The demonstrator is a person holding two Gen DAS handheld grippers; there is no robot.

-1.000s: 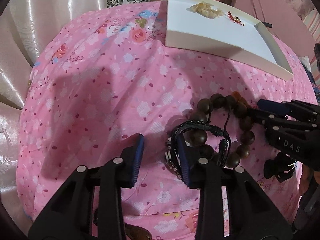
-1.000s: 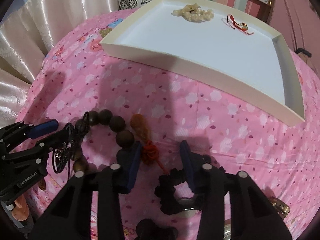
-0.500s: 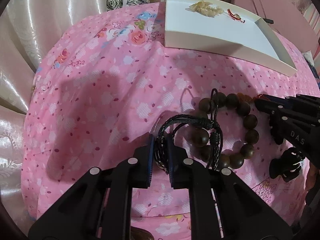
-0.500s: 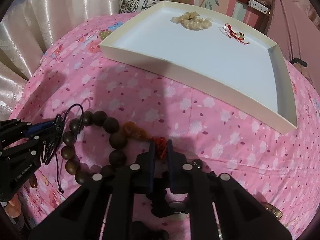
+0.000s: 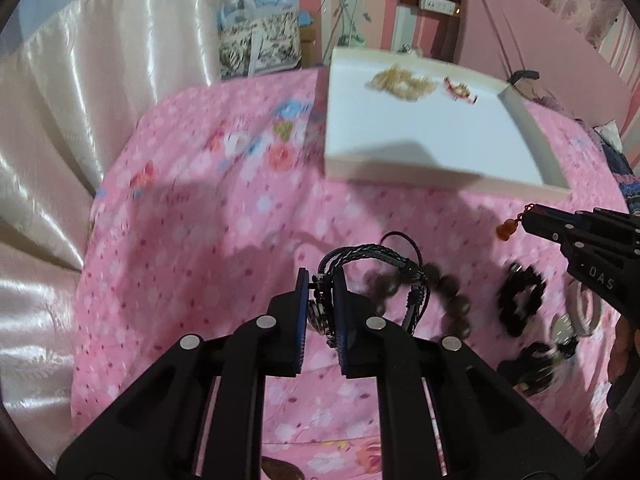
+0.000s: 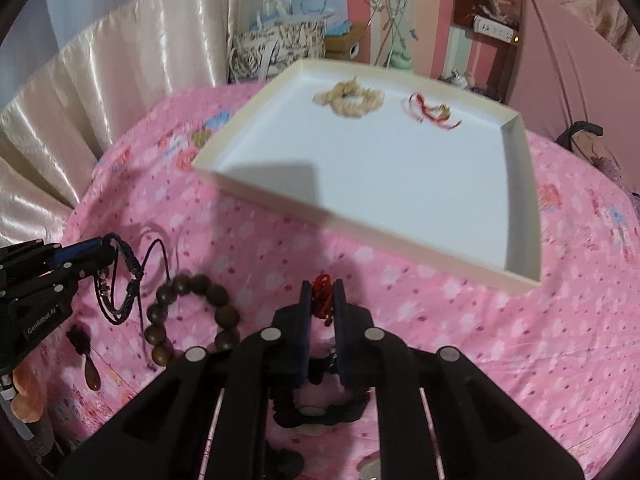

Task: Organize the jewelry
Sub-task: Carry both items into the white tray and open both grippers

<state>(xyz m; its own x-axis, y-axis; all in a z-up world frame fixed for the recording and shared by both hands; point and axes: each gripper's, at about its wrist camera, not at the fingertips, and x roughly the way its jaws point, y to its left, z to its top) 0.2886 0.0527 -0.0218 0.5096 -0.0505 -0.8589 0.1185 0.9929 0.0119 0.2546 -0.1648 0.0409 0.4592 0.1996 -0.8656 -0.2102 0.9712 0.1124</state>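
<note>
Pink bedspread point(image 5: 192, 264): left gripper point(image 5: 320, 280) clamps black bracelet point(image 5: 372, 256), right gripper point(image 6: 320, 292) clamps red charm point(image 6: 322, 296); next, carry both to tray point(image 6: 400, 184).

1. Our left gripper point(image 5: 320, 280) points steeply down, jaws closed tight on a black braided bracelet point(image 5: 372, 254) that hangs from the pads.
2. Our right gripper point(image 6: 322, 292) tilts down likewise, jaws pinched on a red cord charm point(image 6: 323, 294).
3. Both grippers sit side by side, apart.
</note>
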